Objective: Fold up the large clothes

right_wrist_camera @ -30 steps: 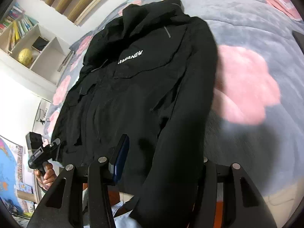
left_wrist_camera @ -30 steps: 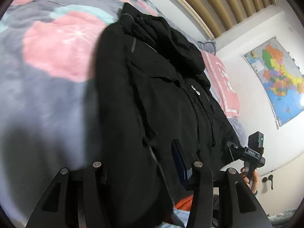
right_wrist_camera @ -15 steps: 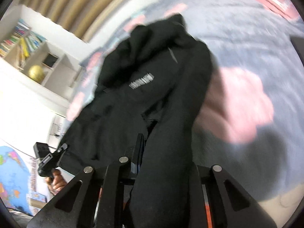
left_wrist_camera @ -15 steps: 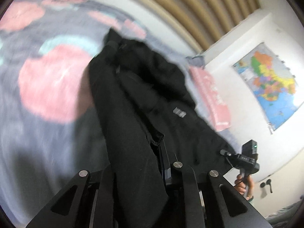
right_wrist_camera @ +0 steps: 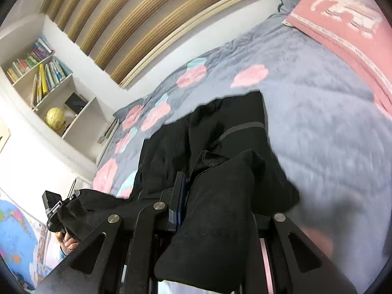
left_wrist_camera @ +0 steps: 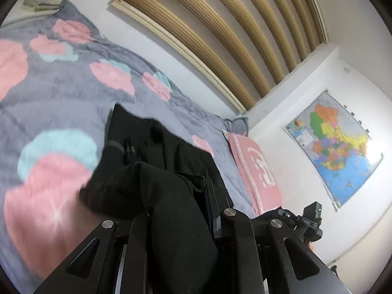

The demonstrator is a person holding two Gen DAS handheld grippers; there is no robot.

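Observation:
A black jacket (left_wrist_camera: 156,152) lies lengthwise on the bed, its near end raised off the blanket. My left gripper (left_wrist_camera: 176,210) is shut on a thick bunch of the jacket's black cloth, which spills out over the fingers. In the right wrist view the jacket (right_wrist_camera: 235,127) runs away toward the wall, and my right gripper (right_wrist_camera: 218,196) is shut on another bunch of its near end. Cloth hides most of both pairs of fingers. Each gripper shows in the other's view, the right gripper (left_wrist_camera: 310,220) and the left gripper (right_wrist_camera: 55,208), with jacket cloth draped between them.
The bed carries a grey blanket (left_wrist_camera: 61,98) with pink and teal flowers. A pink pillow (left_wrist_camera: 254,174) lies at its head. A map (left_wrist_camera: 335,152) hangs on the white wall. A bookshelf (right_wrist_camera: 44,73) with a globe (right_wrist_camera: 55,118) stands beyond the bed's far side.
Both grippers went from open around the jacket's near end to shut on it. They then rose and moved forward, lifting that end off the bed toward the hood.

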